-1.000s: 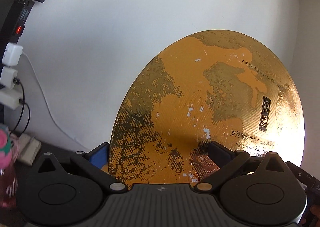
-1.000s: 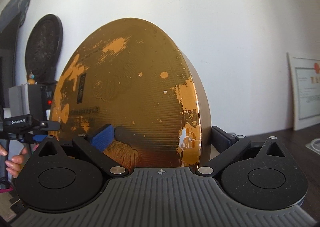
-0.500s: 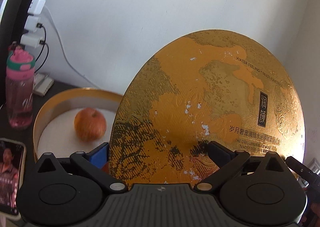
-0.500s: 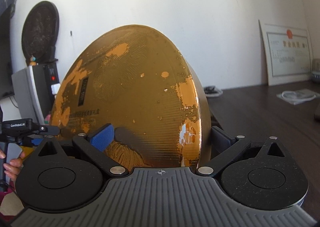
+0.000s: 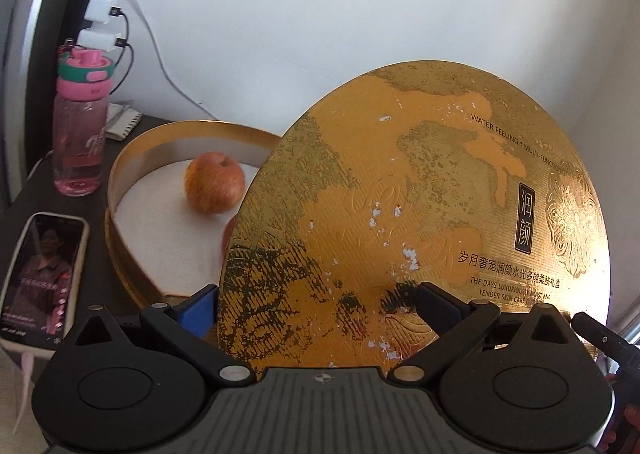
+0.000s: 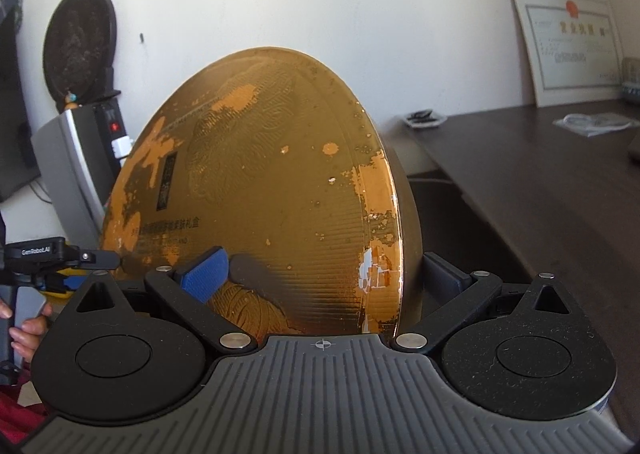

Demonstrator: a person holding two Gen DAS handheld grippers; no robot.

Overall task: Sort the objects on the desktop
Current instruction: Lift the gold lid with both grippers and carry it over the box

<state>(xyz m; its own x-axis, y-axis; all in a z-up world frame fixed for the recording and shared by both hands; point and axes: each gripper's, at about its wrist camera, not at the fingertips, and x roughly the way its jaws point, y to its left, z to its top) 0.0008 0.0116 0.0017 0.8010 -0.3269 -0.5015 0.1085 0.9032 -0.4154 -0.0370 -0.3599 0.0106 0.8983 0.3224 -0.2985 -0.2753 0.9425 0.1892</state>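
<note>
A round gold lid (image 5: 400,194) with worn print is held tilted on edge. My left gripper (image 5: 316,308) is shut on its lower rim, blue pad (image 5: 200,310) behind it, dark finger in front. Seen from the other side, my right gripper (image 6: 320,274) is shut on the same gold lid (image 6: 260,182), one finger on each face. Left of the lid lies the open gold box base (image 5: 132,150) with a white lining and an apple (image 5: 214,182) inside. A second reddish thing shows at the lid's edge, mostly hidden.
A pink water bottle (image 5: 80,126) and a phone (image 5: 40,274) flank the box base on the left. White chargers (image 5: 100,6) hang on a power strip above. The right wrist view shows a dark desk (image 6: 540,194), a framed certificate (image 6: 568,42), and a hand (image 6: 28,328) on the left gripper's handle.
Both grippers have carried the lid down and over toward the box base. The base, apple, bottle and phone have come into the left wrist view and grown larger.
</note>
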